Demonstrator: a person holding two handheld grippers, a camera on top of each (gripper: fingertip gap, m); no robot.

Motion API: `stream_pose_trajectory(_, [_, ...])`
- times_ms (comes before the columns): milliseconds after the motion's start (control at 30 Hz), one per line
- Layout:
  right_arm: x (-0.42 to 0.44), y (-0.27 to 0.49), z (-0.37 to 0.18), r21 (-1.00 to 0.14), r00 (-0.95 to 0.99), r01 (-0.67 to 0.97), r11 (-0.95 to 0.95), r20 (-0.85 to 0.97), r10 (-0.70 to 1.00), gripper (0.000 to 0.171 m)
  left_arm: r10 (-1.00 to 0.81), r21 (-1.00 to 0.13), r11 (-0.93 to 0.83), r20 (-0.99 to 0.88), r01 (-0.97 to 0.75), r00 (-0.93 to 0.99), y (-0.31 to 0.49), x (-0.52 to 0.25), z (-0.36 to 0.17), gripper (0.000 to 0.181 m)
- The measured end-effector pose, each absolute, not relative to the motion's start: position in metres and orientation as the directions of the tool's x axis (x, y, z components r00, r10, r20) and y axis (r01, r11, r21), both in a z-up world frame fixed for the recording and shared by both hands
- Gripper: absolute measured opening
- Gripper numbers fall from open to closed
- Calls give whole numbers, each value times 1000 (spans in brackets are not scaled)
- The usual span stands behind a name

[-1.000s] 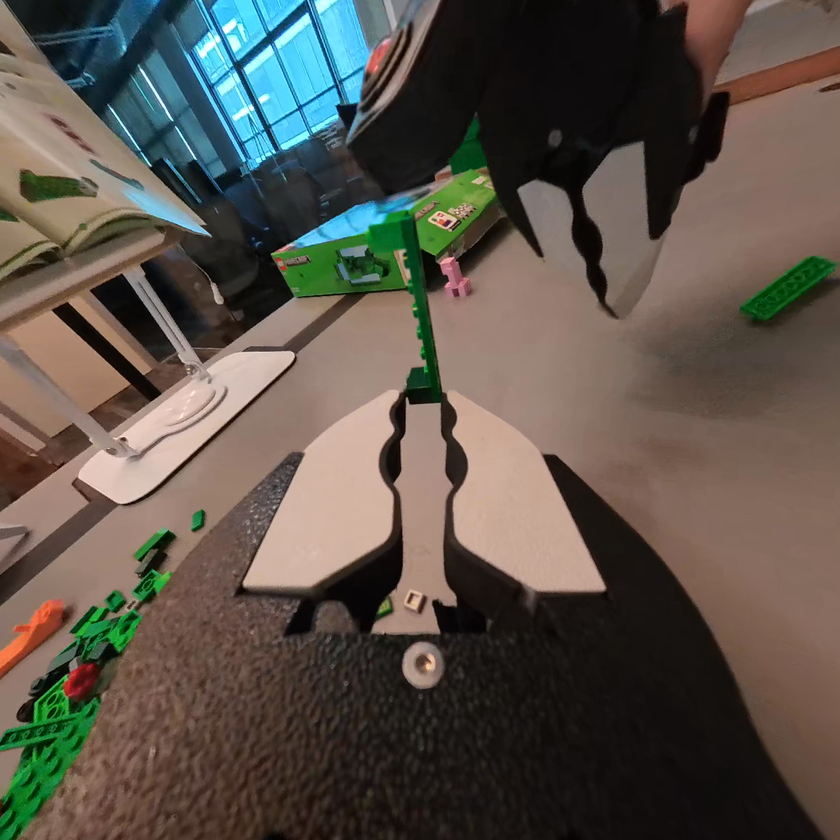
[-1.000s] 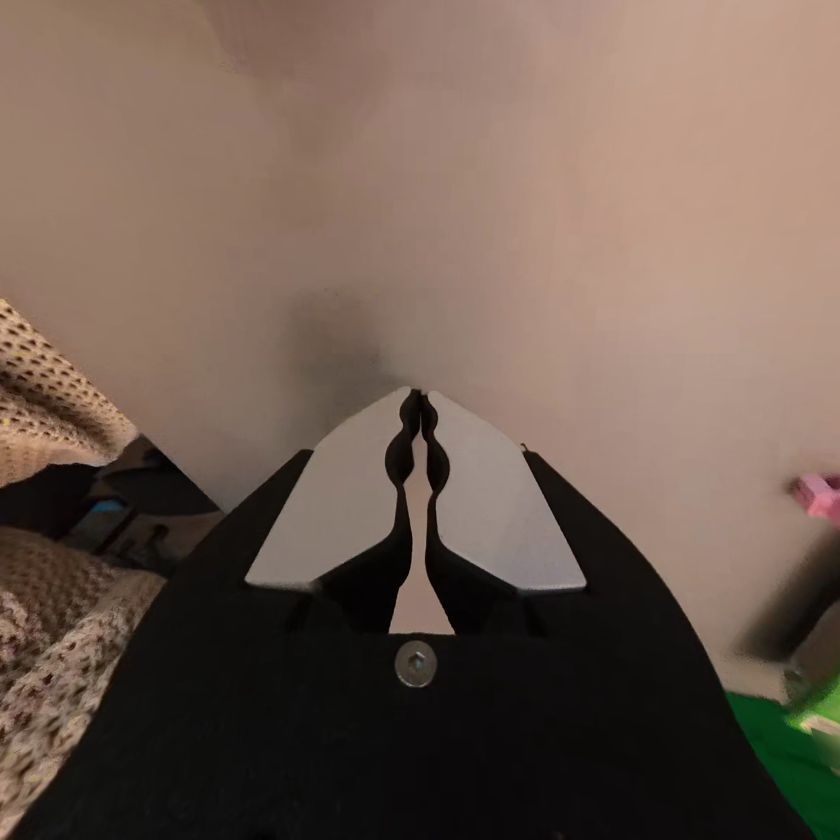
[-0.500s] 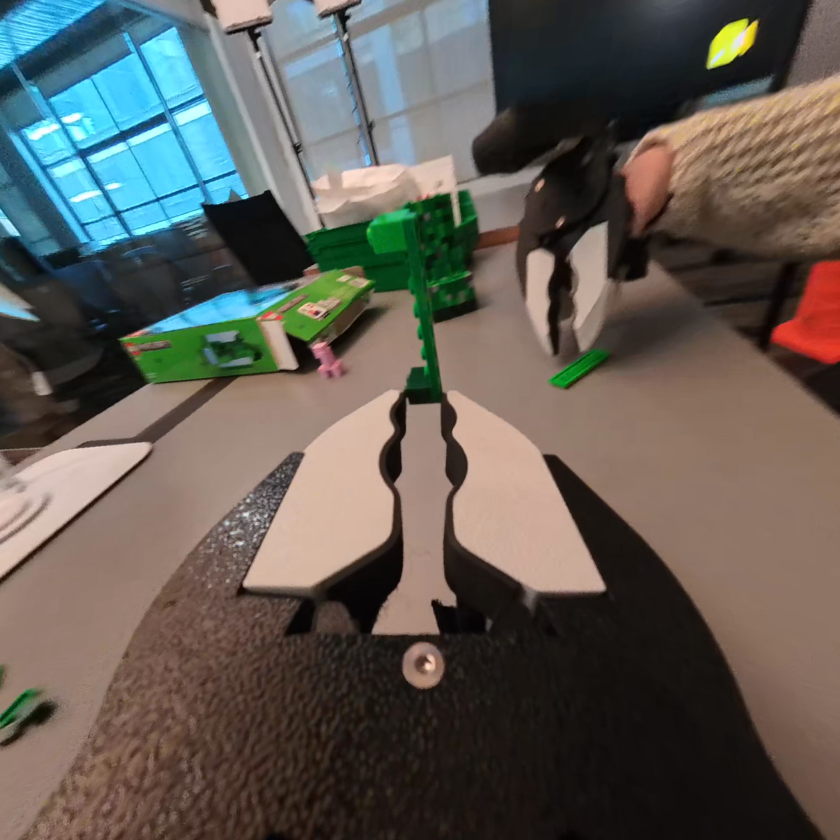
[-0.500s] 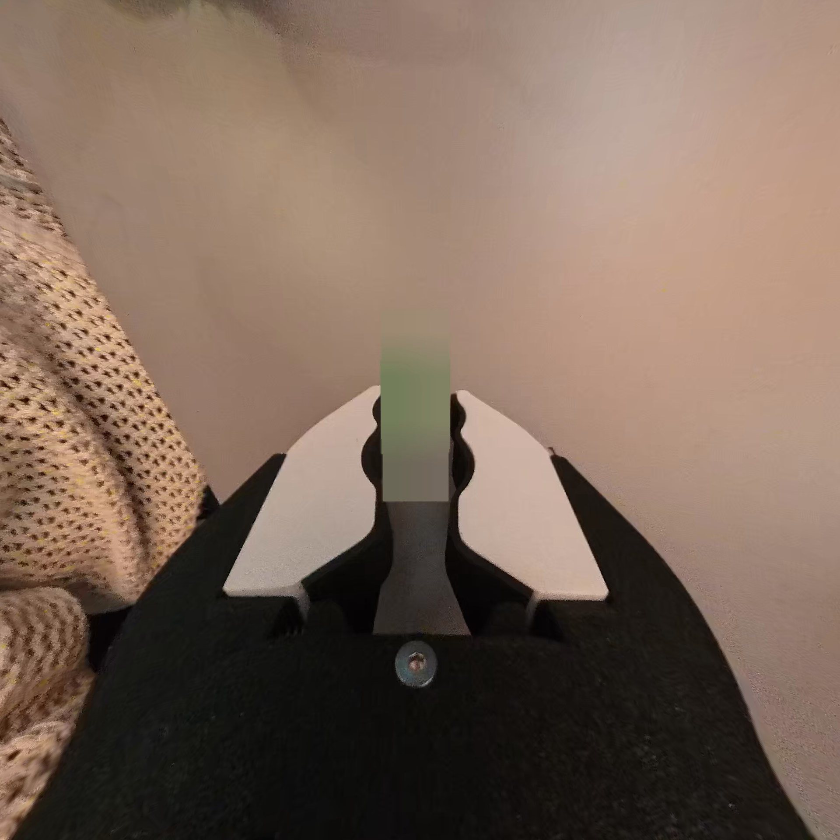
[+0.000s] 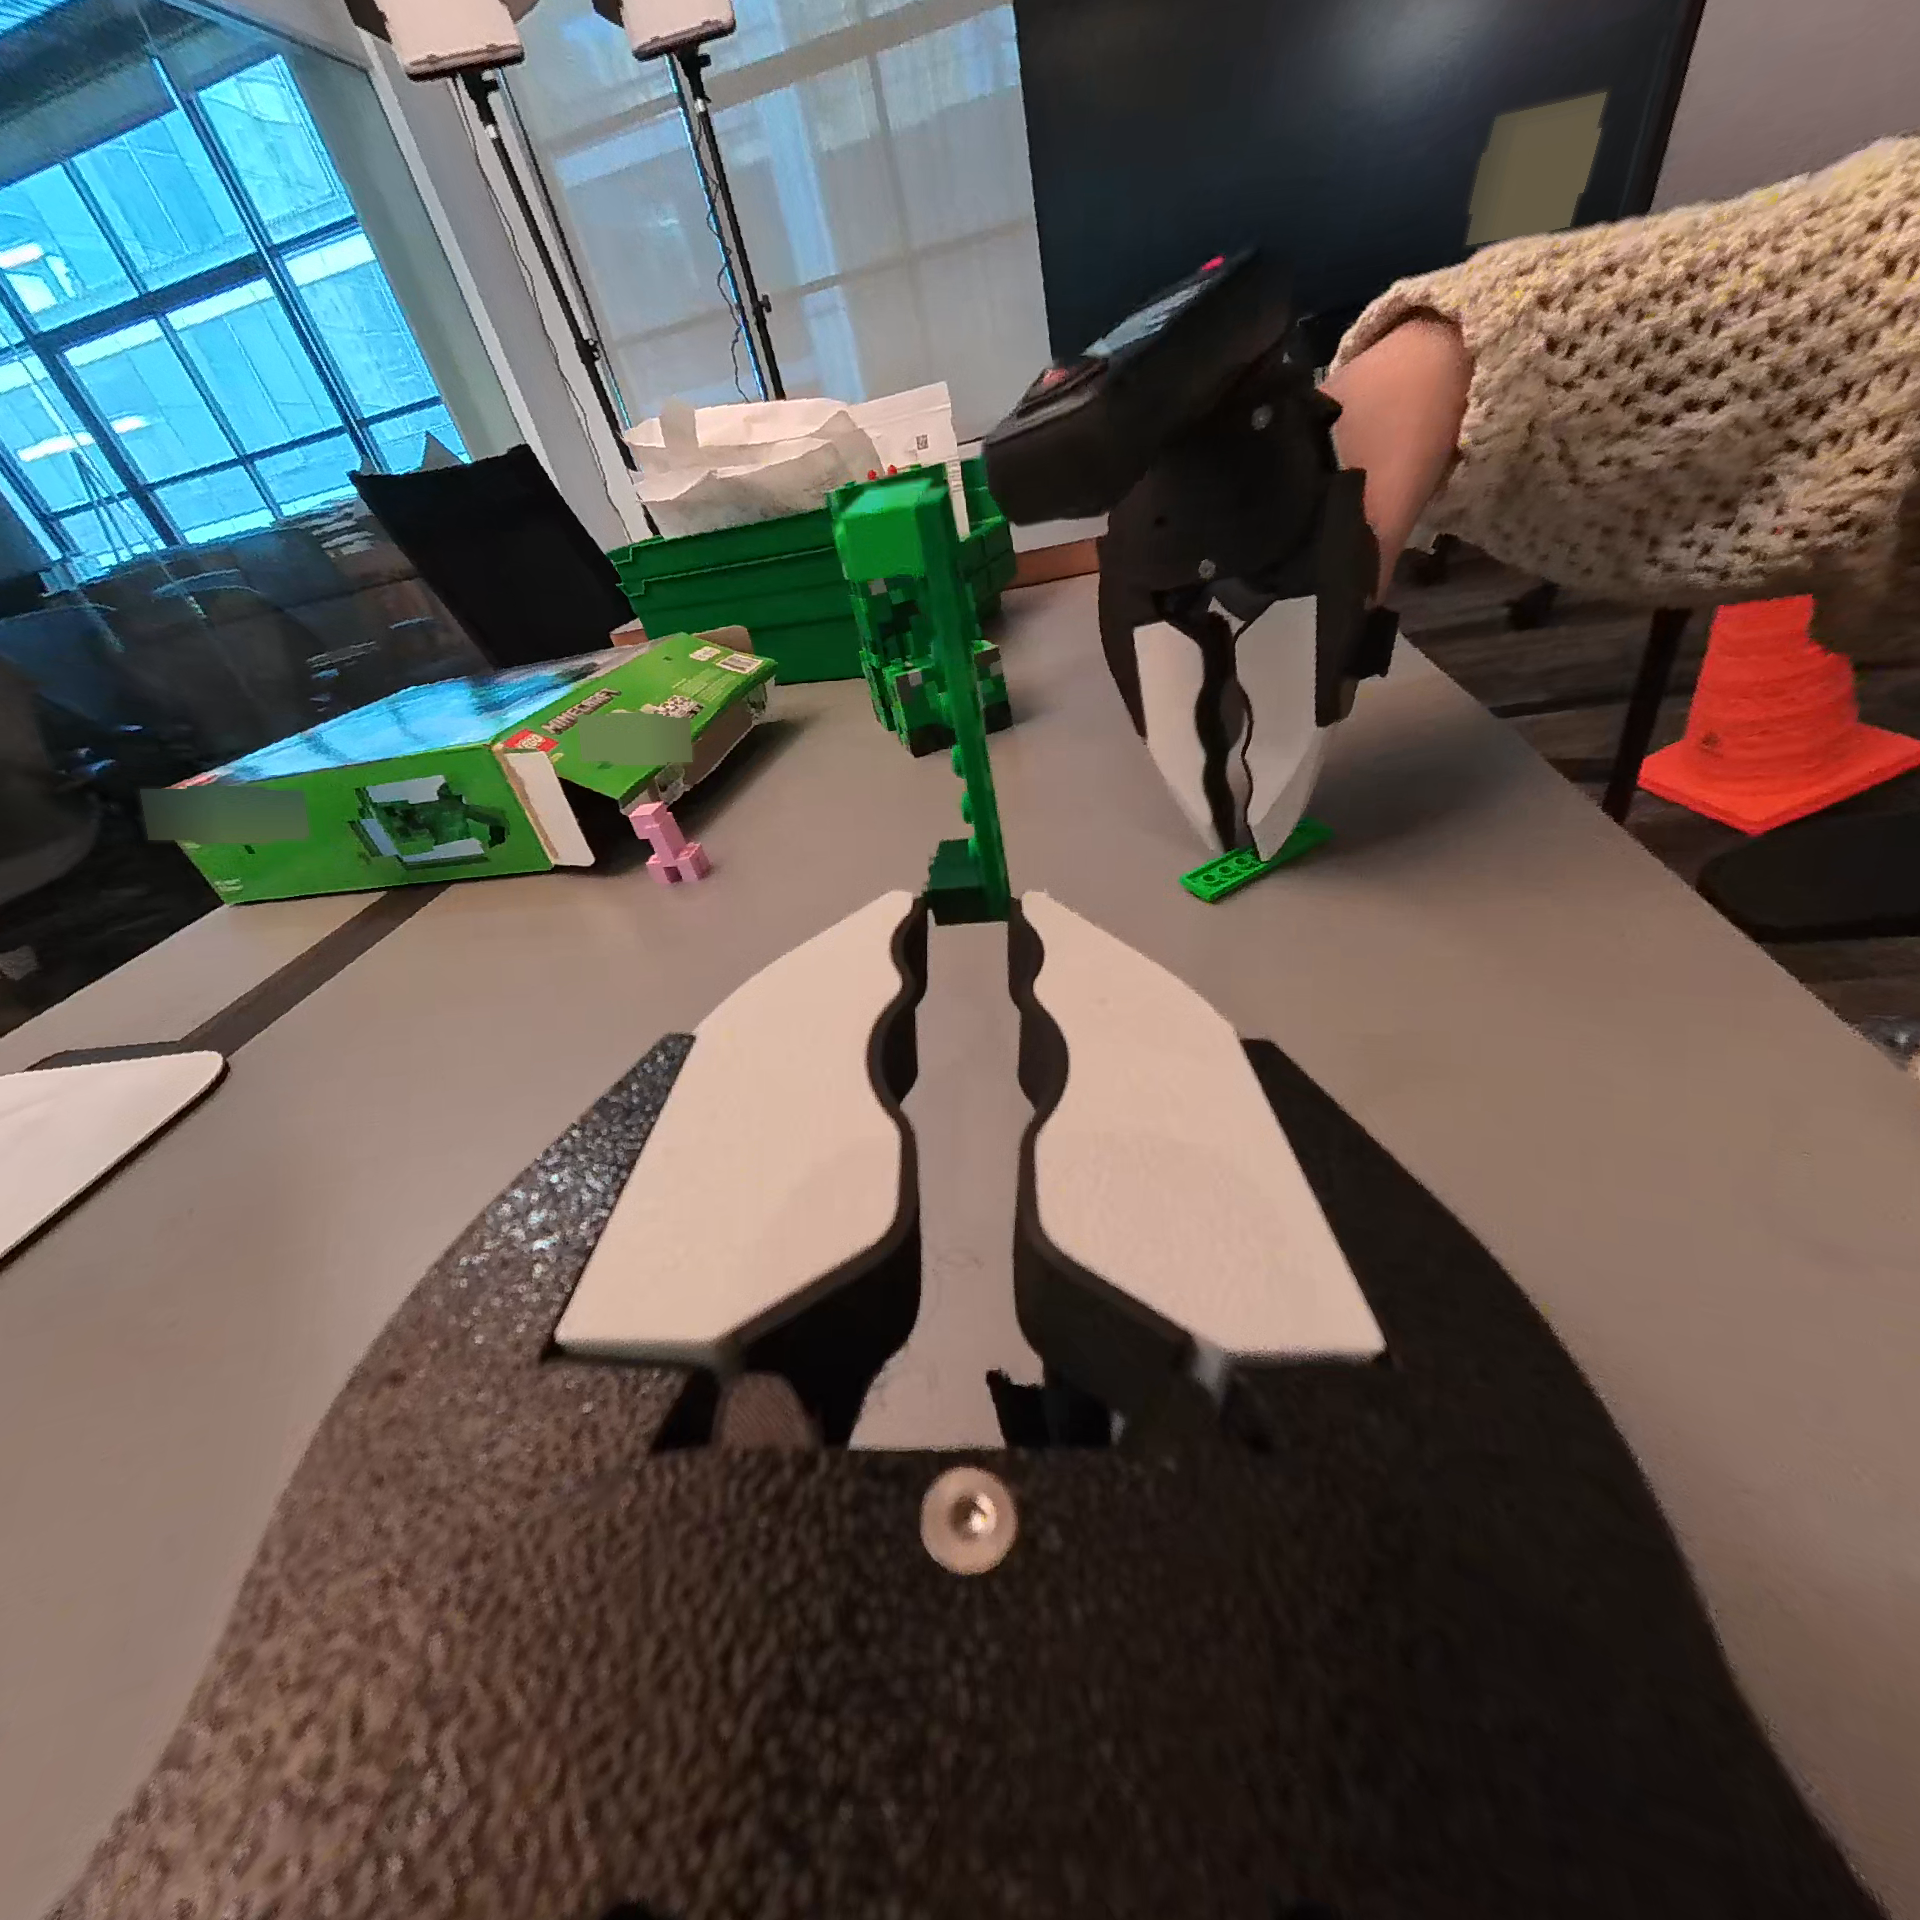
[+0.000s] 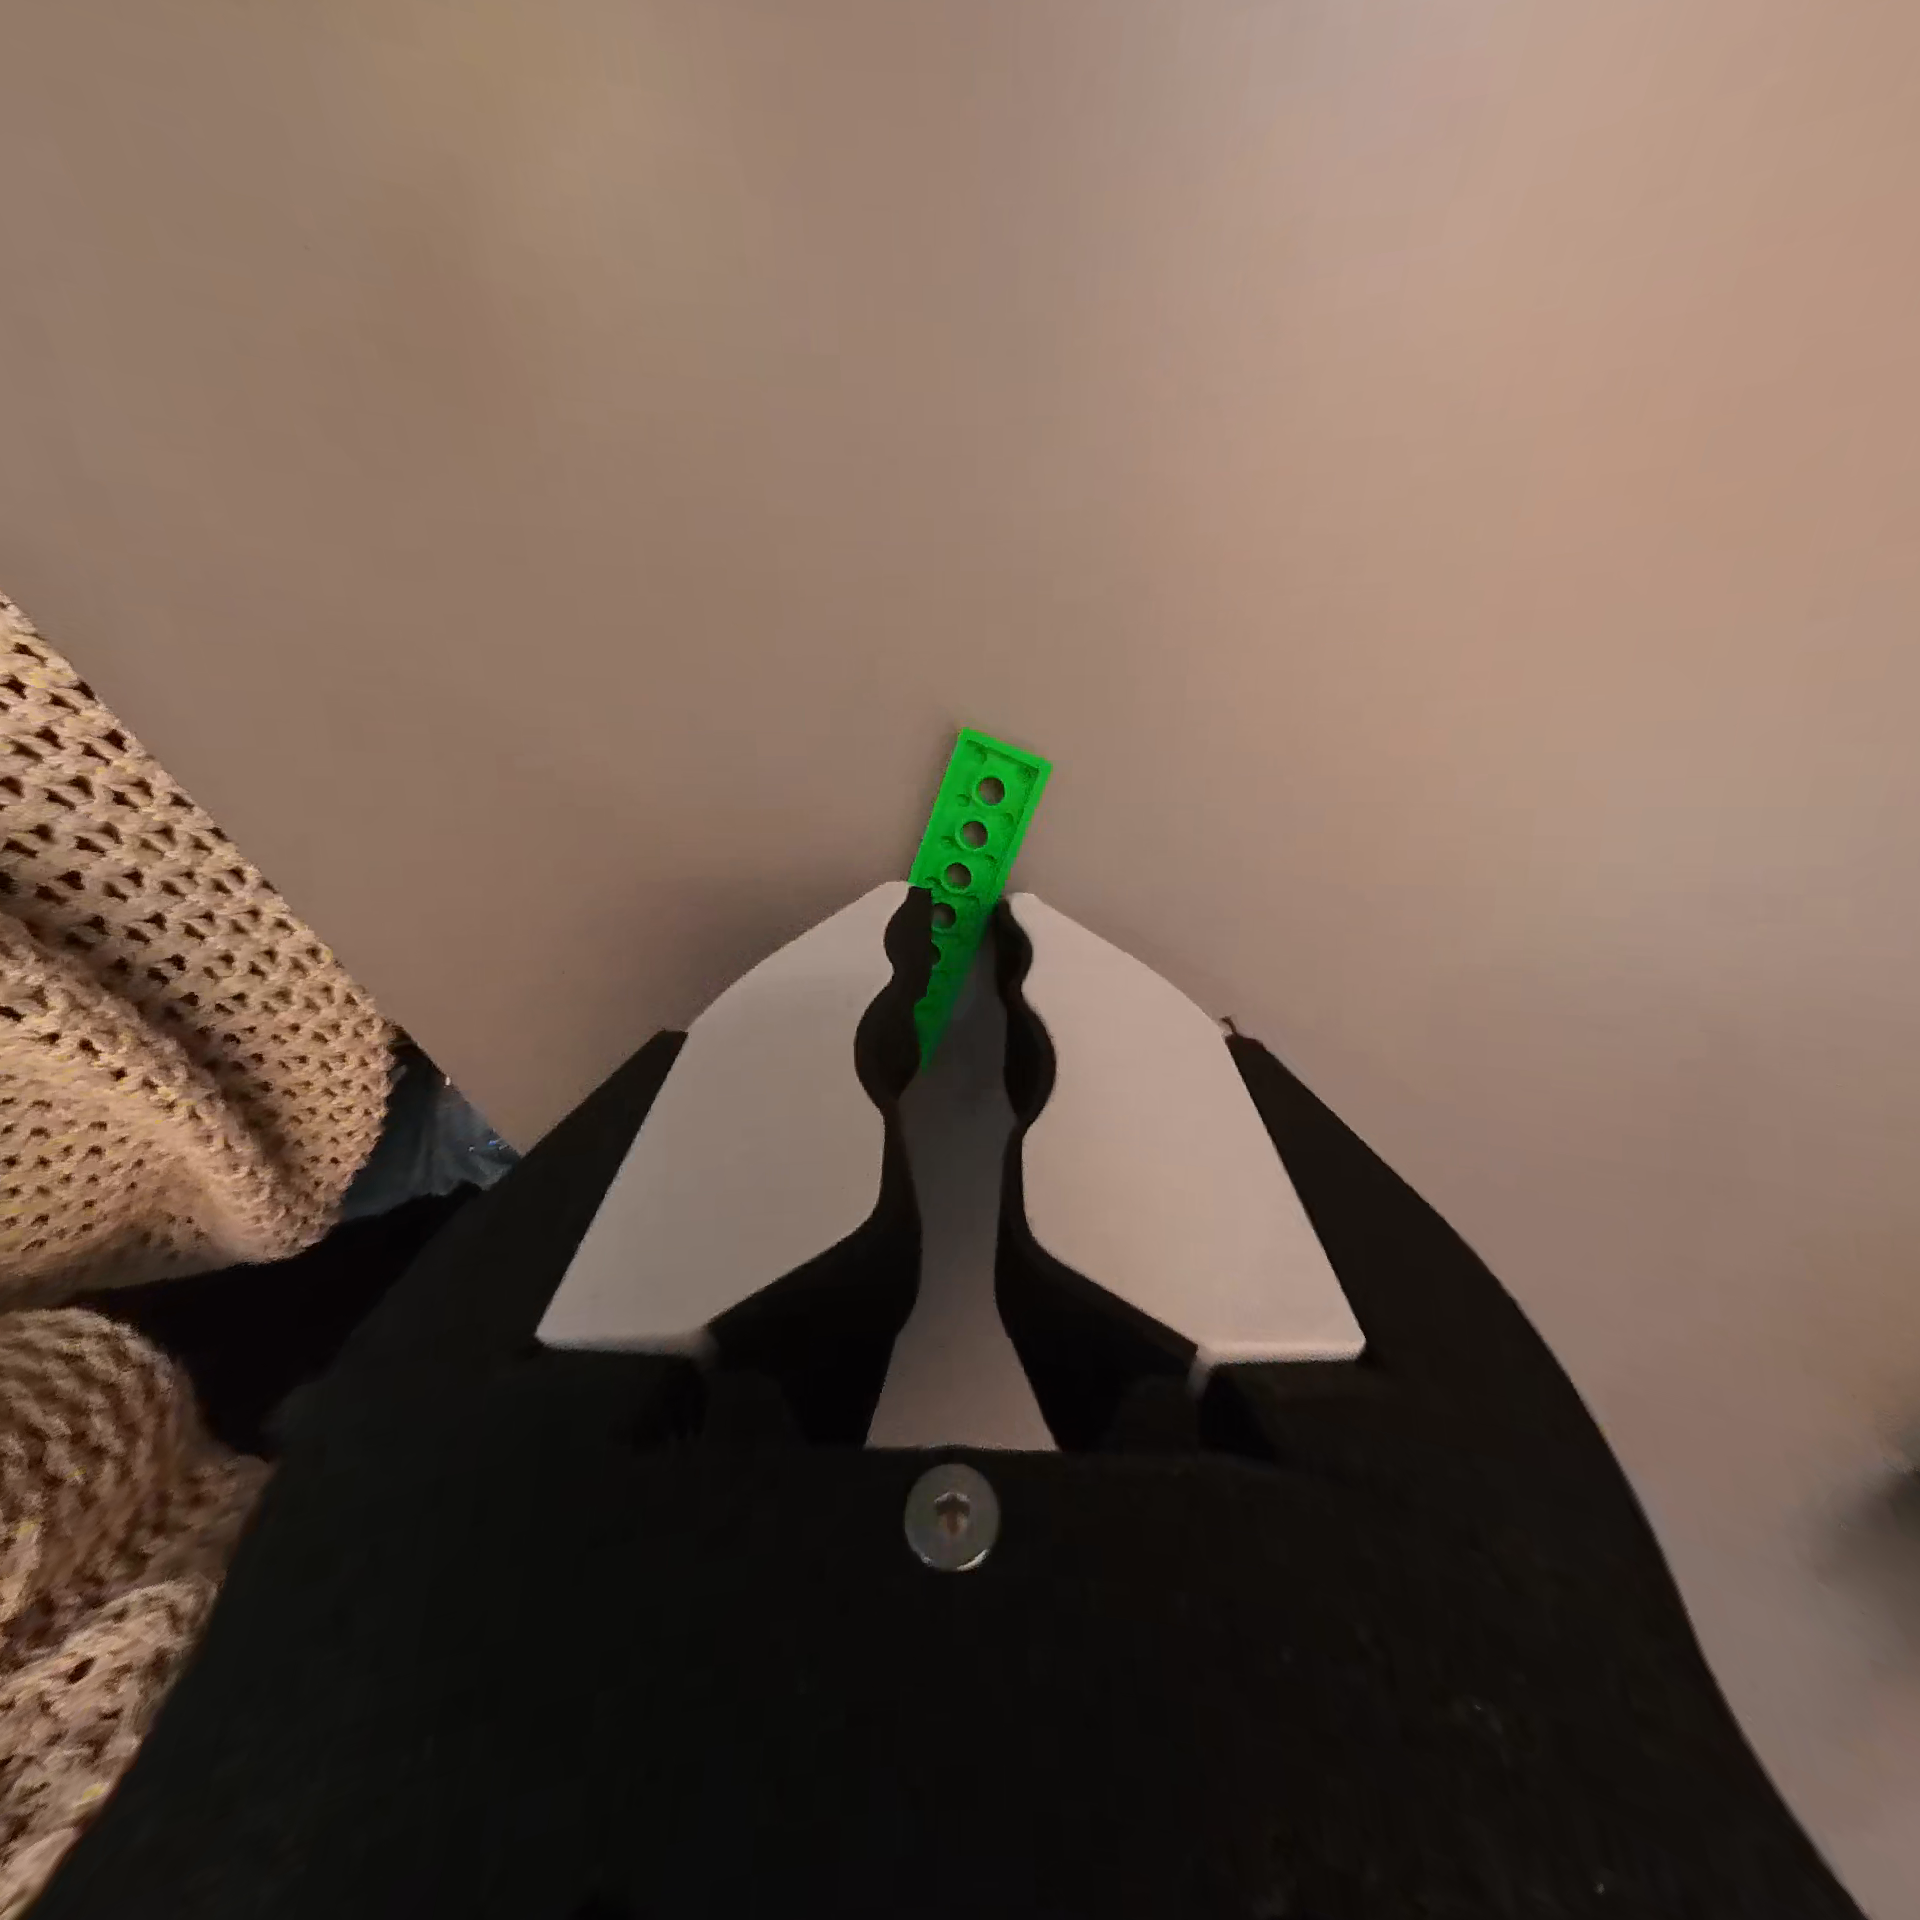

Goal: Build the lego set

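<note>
Gripping a tall, skinny green lego strip [image 5: 966, 665] by its dark green base, the left gripper [image 5: 968, 909] had its jaws pinched on that bottom block, so the strip stood nearly upright right off the fingertips. Over at about 2 o'clock in the left wrist view, the right gripper [image 5: 1236, 847] was pointed tips-down at the grey table [image 5: 1455, 1039], held by a hand [image 5: 1397, 426] in a knit beige sleeve [image 5: 1704, 395]. Its tips sat on a flat bright green plate [image 5: 1252, 857] lying on the table. From the right wrist view that green plate [image 6: 971, 862] ran between the right gripper's [image 6: 958, 904] fingertips and stuck out toward 12 o'clock, underside holes showing, jaws only narrowly apart with the plate between them; honestly I couldn't tell if they were actually clamped on it or just straddling it. Behind the strip at 12 o'clock stood a blocky green lego figure [image 5: 935, 665], with stacked green trays [image 5: 727, 603] behind it. At 10 o'clock lay the opened green set box [image 5: 416, 790], and a small pink lego figure [image 5: 670, 847] stood just beside its flap. An orange cone [image 5: 1766, 727] sat on the floor at 3 o'clock.
</note>
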State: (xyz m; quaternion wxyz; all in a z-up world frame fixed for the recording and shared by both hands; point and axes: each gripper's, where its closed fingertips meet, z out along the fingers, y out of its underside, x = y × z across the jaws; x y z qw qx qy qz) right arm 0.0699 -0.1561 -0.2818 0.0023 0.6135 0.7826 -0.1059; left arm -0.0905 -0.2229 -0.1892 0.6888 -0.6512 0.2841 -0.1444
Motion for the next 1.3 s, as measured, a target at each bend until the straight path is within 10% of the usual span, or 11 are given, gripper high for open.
stream_pose_trajectory(467, [54, -159, -266, -302, -330, 851, 429, 328, 885, 4, -560, -983, 93, -183, -157, 808, -221, -93, -189, 13])
stream_pose_trajectory(767, [39, -162, -255, -561, -299, 790, 247, -1, 954, 2, -573, -984, 80, -174, -157, 801, -221, -90, -191, 13])
stream_pose_trajectory(1000, [-51, -176, -152, -920, -35, 351, 176, 175, 984, 1, -598, -960, -99, 268, 262, 755, -216, -90, -180, 13])
stream_pose_trajectory(1300, [-110, -201, -130, -958, 111, 194, 211, 235, 966, 2, -586, -903, -32, 364, 429, 724, -218, -103, -166, 13])
